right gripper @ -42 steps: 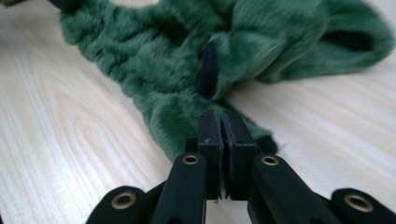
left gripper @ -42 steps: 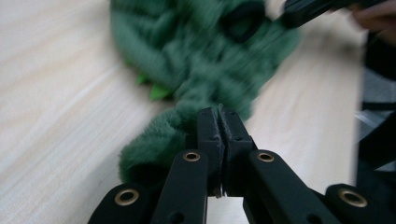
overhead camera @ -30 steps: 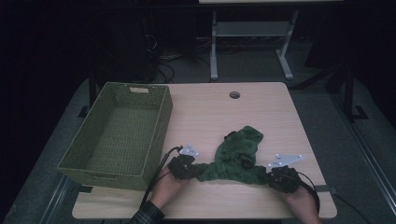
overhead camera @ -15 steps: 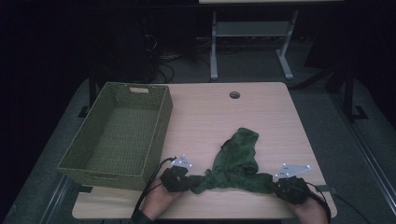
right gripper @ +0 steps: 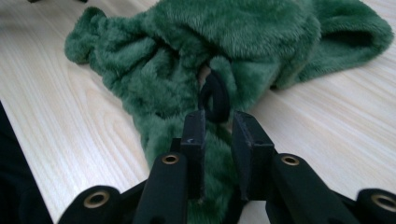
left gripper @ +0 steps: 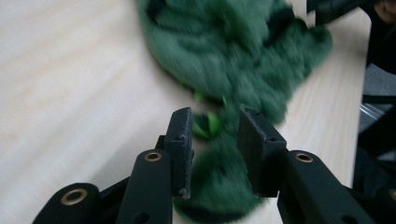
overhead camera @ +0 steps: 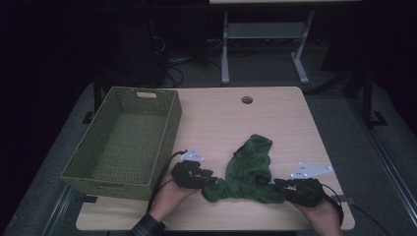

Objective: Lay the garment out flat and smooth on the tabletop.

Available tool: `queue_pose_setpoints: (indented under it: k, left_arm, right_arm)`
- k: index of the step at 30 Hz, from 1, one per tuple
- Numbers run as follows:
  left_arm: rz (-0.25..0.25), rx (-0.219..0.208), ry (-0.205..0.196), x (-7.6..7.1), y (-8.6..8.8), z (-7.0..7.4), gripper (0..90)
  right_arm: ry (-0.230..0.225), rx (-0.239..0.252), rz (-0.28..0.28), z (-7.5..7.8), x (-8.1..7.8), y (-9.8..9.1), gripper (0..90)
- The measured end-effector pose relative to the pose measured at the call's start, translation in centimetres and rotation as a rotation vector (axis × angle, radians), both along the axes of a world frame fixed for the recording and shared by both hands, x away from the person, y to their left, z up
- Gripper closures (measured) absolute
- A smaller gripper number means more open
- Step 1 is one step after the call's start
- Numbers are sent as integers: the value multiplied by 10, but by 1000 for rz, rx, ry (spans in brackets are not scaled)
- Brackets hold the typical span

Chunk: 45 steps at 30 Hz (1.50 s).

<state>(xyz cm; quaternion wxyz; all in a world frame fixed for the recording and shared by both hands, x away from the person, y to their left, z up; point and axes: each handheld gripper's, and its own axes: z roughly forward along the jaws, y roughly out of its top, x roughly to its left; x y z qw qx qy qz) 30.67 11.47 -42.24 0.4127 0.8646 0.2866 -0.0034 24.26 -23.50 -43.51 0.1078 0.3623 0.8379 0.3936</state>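
Dim surroundings frame a pale wooden table (overhead camera: 221,123), on which a green plush garment (overhead camera: 248,169) is spread near the front edge, well apart from the back cable hole (overhead camera: 247,100). A woven green basket (overhead camera: 125,140) is set at the table's left side. The left gripper (left gripper: 215,135) is held at the garment's left end, its jaws having just been opening; fabric is seen between them without being pressed. The right gripper (right gripper: 218,128) is placed at the right end, its jaws likewise just parted, narrowly, beside a black loop (right gripper: 215,95).
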Motion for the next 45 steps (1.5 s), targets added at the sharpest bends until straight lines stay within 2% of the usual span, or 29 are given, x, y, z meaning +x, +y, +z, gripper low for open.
queue_pose_setpoints:
  k: [2, 9, 13, 15, 18, 21, 24, 26, 30, 34, 36, 39, 41, 45]
  left_arm:
    - [2, -7, -8, 10, -4, 4, 620]
    - [-8, -37, -27, 40, -26, 8, 562]
    - [-31, -27, -39, 54, -41, 7, 522]
    - [-33, -45, -48, 60, -48, 7, 516]
    - [-44, -46, -54, 70, -57, 7, 506]
    - [-64, -55, -51, 78, -66, 6, 497]
    - [-65, -84, -36, 84, -73, 3, 497]
    - [-79, -84, -32, 87, -77, 0, 500]
    - [-90, -82, -14, 89, -85, -7, 551]
    - [-106, -52, -9, 89, -87, -11, 753]
    - [-107, -49, -8, 89, -87, -10, 815]
    - [-105, -52, -21, 87, -83, -6, 842]
    - [-89, -69, -25, 85, -79, -1, 846]
    - [-66, -76, -51, 80, -65, 11, 850]
  right_arm:
    - [23, 2, -5, -2, 5, 2, 689]
    - [53, -11, -13, -9, 14, 7, 668]
    - [64, -23, -15, -14, 18, 9, 658]
    - [62, -29, -16, -15, 20, 11, 659]
    - [53, -38, -13, -16, 23, 12, 686]
    - [54, -44, -17, -16, 24, 12, 715]
    - [53, -36, -21, -16, 24, 11, 730]
    - [53, -35, -21, -16, 24, 11, 735]
    - [50, -45, -16, -17, 24, 12, 739]
    - [43, -52, -15, -18, 25, 13, 790]
    - [40, -58, -22, -18, 25, 13, 806]
    - [30, -55, -30, -17, 25, 11, 817]
    - [32, -46, -46, -15, 24, 9, 817]
    - [-1, -40, -59, -10, 27, 3, 819]
